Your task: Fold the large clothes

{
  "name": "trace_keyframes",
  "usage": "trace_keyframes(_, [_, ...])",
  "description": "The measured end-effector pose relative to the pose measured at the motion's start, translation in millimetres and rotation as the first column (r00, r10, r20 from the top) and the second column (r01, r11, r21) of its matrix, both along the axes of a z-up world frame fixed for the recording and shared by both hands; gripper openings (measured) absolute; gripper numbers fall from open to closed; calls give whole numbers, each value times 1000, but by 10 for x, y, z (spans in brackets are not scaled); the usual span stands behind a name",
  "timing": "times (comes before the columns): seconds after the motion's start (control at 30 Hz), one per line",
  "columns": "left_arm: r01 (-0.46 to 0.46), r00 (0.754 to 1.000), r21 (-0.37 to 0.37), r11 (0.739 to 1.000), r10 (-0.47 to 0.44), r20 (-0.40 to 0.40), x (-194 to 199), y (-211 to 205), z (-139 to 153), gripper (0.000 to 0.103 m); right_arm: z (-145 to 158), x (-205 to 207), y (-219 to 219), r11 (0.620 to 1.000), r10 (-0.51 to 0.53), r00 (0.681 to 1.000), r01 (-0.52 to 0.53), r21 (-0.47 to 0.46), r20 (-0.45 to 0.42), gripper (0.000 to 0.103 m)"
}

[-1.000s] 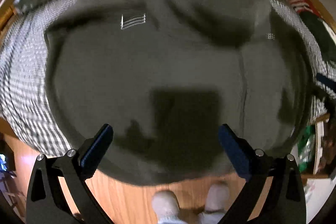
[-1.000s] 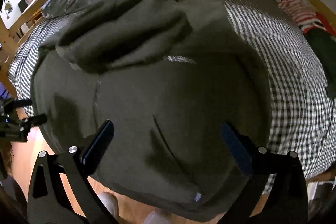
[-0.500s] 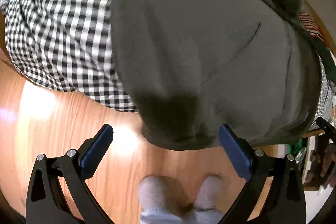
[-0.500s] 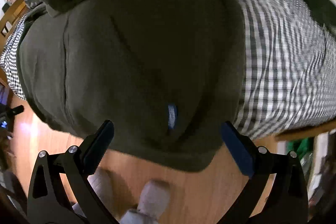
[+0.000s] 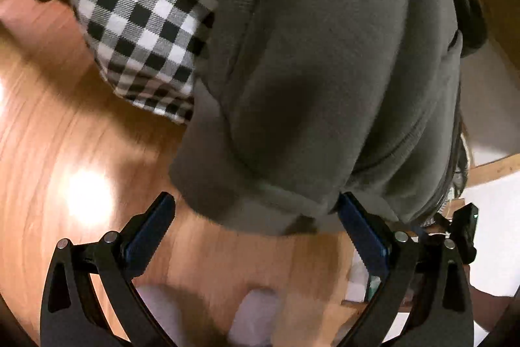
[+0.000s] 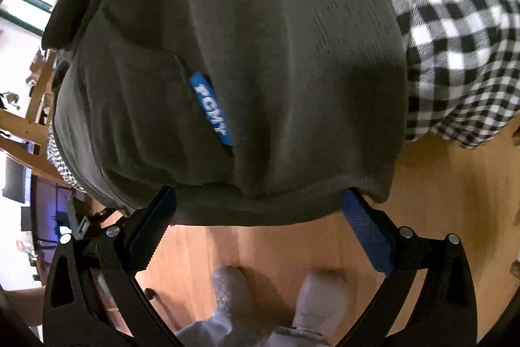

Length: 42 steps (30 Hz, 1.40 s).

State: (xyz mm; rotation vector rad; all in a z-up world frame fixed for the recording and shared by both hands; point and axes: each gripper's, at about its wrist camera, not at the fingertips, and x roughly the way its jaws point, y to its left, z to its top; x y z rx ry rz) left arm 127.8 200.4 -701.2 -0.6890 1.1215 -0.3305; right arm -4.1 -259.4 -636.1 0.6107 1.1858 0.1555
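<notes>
A dark olive-grey hoodie [image 5: 325, 54] lies on a bed, its bottom hem hanging over the bed's edge; in the right wrist view [image 6: 260, 38] it carries a small blue label [image 6: 211, 109]. My left gripper [image 5: 256, 210] is open, its blue-padded fingers either side of the hem's left corner, just below it. My right gripper [image 6: 260, 207] is open, its fingers either side of the hem's right corner, the fabric at the fingertips. Neither holds the cloth.
A black-and-white checked bedcover [image 5: 130, 5] lies under the hoodie and shows at its right too [image 6: 455, 21]. A wooden floor [image 5: 65, 152] lies below. The person's socked feet [image 6: 276, 291] stand close to the bed. A wooden bed frame [image 6: 22, 126] is at left.
Both grippers have dropped from above the hoodie down to its hanging hem at the bed's edge and moved in close. Both stay open.
</notes>
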Motion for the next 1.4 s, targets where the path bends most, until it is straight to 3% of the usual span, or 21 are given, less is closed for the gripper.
trace_keyframes(0.13, [34,995,-43,998,-30,100,166,89,24,98,-48,36,23,997,10,999,-14,81,51,100])
trace_keyframes(0.2, [51,994,-61,997,-44,103,252,150,14,98,-24,104,-19,994,-2,996,-7,106,84,100])
trace_keyframes(0.27, [89,995,-99,991,-84,55,285,167,10,98,-38,166,-54,992,-7,996,-5,127,93,100])
trace_keyframes(0.3, [106,994,-117,987,-104,25,279,181,10,93,-50,188,-49,992,-1,996,-10,126,86,100])
trace_keyframes(0.33, [127,992,-124,984,-129,-12,286,178,17,73,-56,202,-37,992,3,997,-13,128,75,94])
trace_keyframes(0.4, [161,986,-124,979,-166,-31,257,161,85,49,-54,193,-34,983,3,999,-13,183,54,76])
trace_keyframes(0.53, [181,980,-111,977,-189,-61,180,128,285,29,59,119,24,987,39,999,-42,157,17,57])
trace_keyframes(0.67, [196,976,-74,978,-202,-87,6,-122,584,24,272,-23,9,985,58,998,-60,164,18,48])
trace_keyframes(0.8, [209,974,-72,975,-214,-77,-93,-129,938,12,481,-124,34,982,61,997,-68,178,45,39])
trace_keyframes(1.07, [237,970,-111,965,-241,-27,-119,-39,1405,9,843,-123,-108,964,14,995,-39,264,95,34])
trace_keyframes(1.2, [228,974,-116,967,-226,28,16,-31,1756,8,1027,-72,-146,950,-35,993,-3,312,116,31])
trace_keyframes(1.4, [242,963,-118,963,-223,152,444,-32,2401,8,1447,225,-230,933,-113,970,30,359,214,28])
